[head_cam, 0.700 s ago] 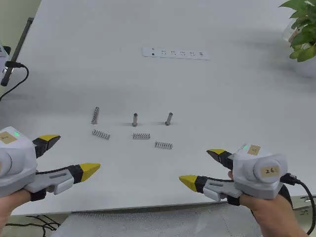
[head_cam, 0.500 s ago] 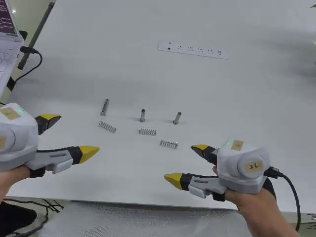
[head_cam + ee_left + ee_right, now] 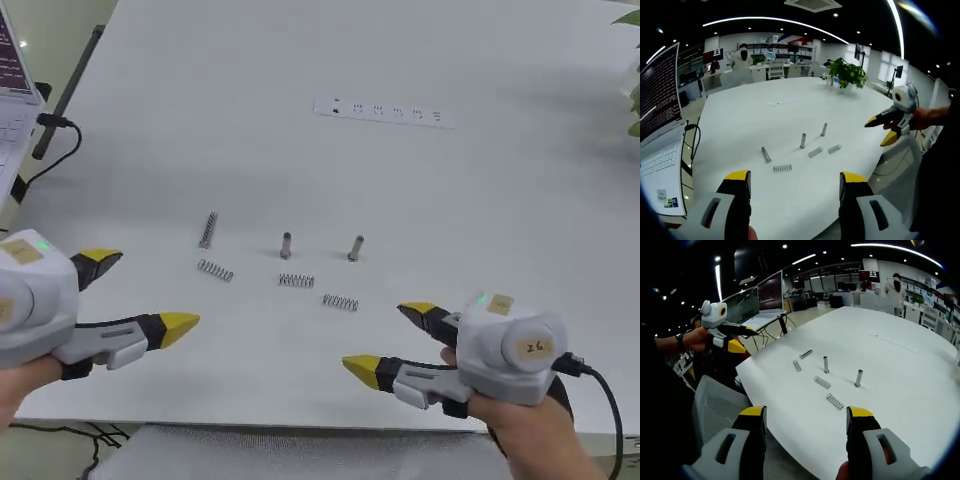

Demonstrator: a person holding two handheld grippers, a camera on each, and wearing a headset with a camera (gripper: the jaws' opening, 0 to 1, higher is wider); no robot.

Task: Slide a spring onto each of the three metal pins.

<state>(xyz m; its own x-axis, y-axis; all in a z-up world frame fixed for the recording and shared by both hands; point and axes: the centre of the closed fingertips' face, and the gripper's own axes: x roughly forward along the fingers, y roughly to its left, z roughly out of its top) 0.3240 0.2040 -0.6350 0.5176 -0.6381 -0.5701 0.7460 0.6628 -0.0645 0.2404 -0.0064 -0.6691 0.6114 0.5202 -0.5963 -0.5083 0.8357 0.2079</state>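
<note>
Your left tongs [image 3: 150,289] and right tongs [image 3: 378,337] stand wide open, empty. The springs [image 3: 296,281] lie at frame centre on the worktop [image 3: 480,220], just below the pins [image 3: 286,245]. They look light and squashy; grip one mid-length, gently.

Bright, even office light; crisp centre, bowed fisheye edges.
In the head view the white tabletop [image 3: 400,190] is evenly lit from above and sharp, with only short, faint shadows beside the pins [image 3: 286,245]. In both gripper views the ceiling light strips [image 3: 770,19] curve as glaring bands across a dark ceiling. The tabletop's edge bows, the room behind smears toward the edges, and the far tabletop washes out nearly to plain white.
</note>
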